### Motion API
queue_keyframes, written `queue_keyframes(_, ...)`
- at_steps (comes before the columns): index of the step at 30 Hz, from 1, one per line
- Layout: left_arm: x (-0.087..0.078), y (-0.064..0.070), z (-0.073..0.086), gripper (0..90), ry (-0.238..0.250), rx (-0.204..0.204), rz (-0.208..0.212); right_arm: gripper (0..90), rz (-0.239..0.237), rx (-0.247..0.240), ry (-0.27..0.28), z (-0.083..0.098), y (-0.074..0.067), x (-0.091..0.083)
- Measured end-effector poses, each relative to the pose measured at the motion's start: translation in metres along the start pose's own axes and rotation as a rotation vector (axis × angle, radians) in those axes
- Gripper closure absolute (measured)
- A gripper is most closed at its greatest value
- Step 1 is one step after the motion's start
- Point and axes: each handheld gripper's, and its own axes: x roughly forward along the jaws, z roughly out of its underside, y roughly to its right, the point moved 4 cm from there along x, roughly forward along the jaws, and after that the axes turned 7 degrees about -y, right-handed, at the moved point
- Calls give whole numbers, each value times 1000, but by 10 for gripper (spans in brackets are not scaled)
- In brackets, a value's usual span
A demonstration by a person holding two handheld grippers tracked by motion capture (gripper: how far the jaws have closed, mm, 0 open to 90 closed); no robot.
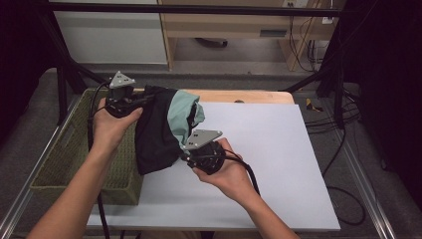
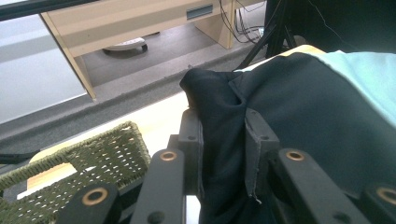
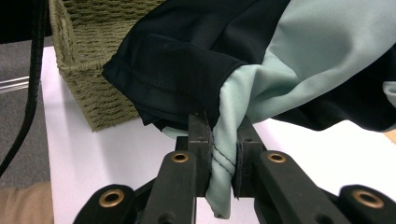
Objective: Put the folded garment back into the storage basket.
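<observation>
High view first: a black and mint-green garment [image 1: 161,127] hangs bunched in the air between two hands, above the left edge of the white counter [image 1: 278,164] and partly over the near-right corner of the green woven basket [image 1: 74,154]. The left tool [image 1: 130,102] holds the upper, far end of the cloth; the right tool [image 1: 186,152] holds the lower, near end. So the garment's long axis runs on a slant from far-left to near-right, high at the left hand and low at the right.

Left gripper view shows that tool [image 2: 223,154] clamped on a thick fold of the black fabric [image 2: 299,121], with the basket [image 2: 93,163] below and to its left. Right gripper view shows the right tool [image 3: 223,158] pinched on a stitched mint-green hem [image 3: 222,163], the dark part of the garment [image 3: 187,60] draped above it and the basket [image 3: 88,70] beyond, standing on the white surface [image 3: 93,154].

What the next move turns on, as I judge it: the basket lies to the left of the cloth, under and beside the left hand, well nearer to it than to the right. If the garment is meant for the basket, the right hand has the longer way to bring its end across; if it is to be spread out, the open white surface lies to the right.
</observation>
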Motion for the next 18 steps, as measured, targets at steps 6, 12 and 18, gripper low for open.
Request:
queue_keyframes(6,-4,1,-3,720,7,8,1,816,1,-10,-5,-2,-1,0)
queue_keyframes(12,-10,3,-6,720,15,19,-5,816,6,-12,-10,-4,0,1)
queue_keyframes(18,-14,2,-6,719,21,16,-11,816,8,-16,-13,-6,1,3)
